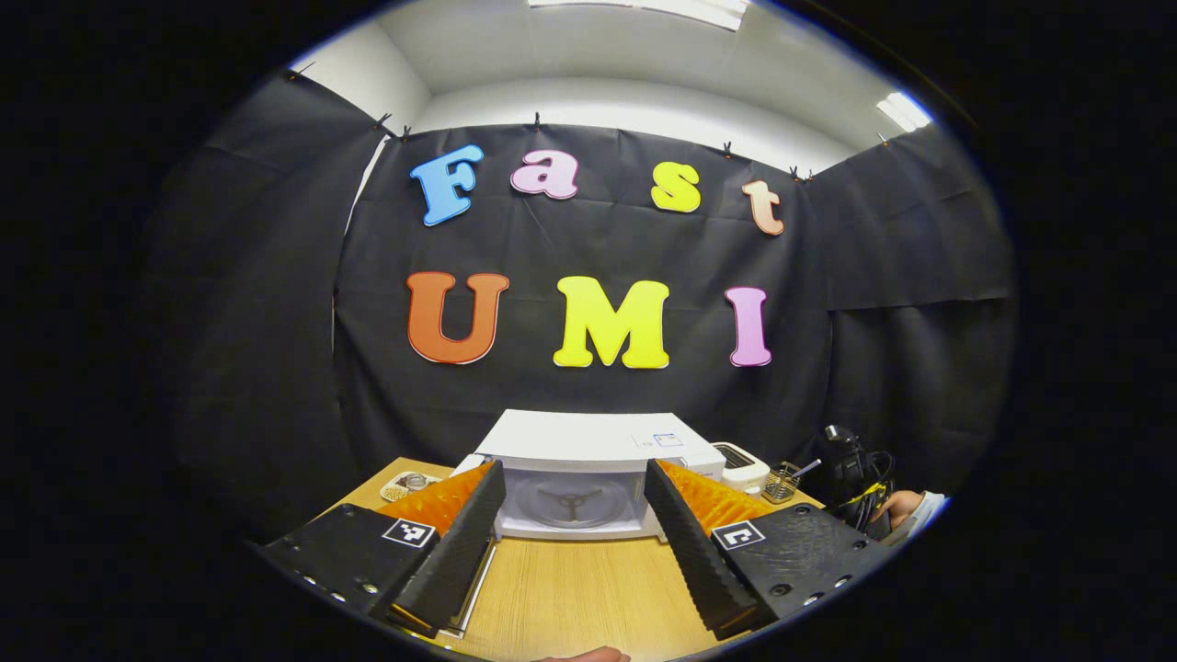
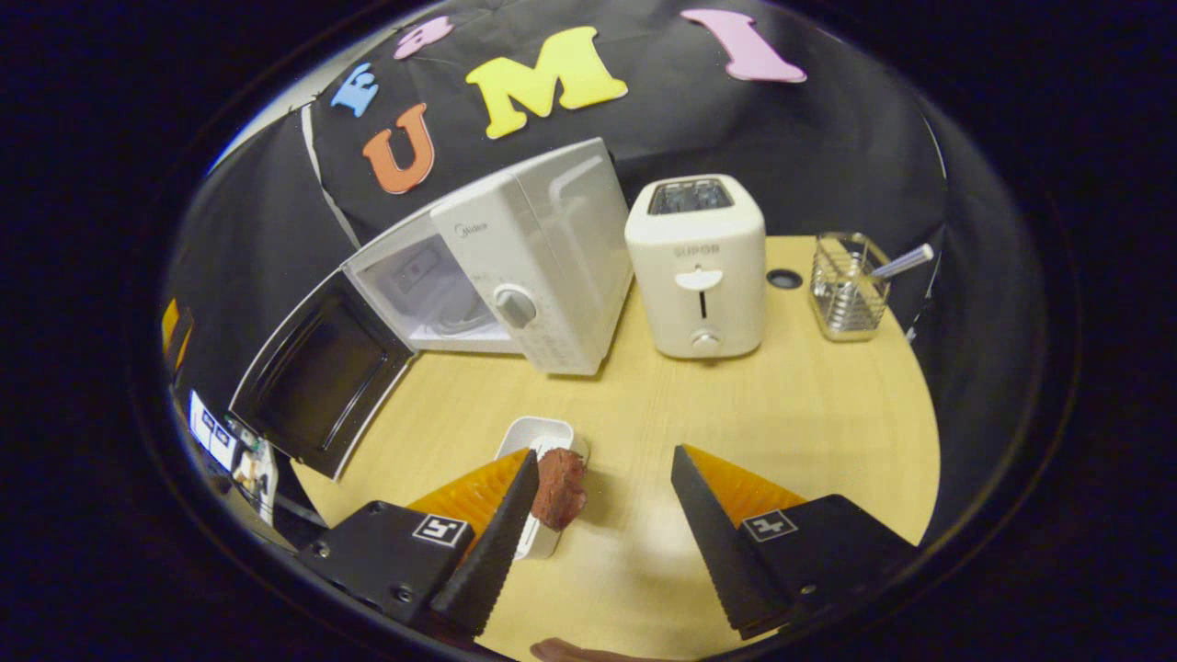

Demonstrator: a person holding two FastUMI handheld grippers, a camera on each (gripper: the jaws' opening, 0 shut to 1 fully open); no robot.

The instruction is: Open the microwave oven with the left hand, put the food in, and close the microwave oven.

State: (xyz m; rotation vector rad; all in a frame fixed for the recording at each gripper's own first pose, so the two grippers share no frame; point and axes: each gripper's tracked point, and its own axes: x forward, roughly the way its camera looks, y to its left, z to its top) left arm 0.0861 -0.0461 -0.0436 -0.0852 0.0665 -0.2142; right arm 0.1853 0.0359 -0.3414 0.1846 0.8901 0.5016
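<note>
The white microwave (image 1: 588,441) stands straight ahead of my left gripper (image 1: 575,473), its cavity and turntable hub exposed. That gripper hangs open over the wooden table, short of the oven, with nothing between its fingers. In the right gripper view the microwave (image 2: 542,257) sits at the back left with its door (image 2: 322,377) swung wide to the left. A brown piece of food (image 2: 558,487) rests on the edge of a small white dish (image 2: 538,437), close beside the left finger of my right gripper (image 2: 605,455), which is open and holds nothing.
A white toaster (image 2: 699,267) stands right of the microwave, with a wire utensil holder (image 2: 846,285) and a dark hole in the table (image 2: 784,278) farther right. A small dish (image 1: 409,481) lies left of the oven. A person's hand and cables (image 1: 874,501) are at the right.
</note>
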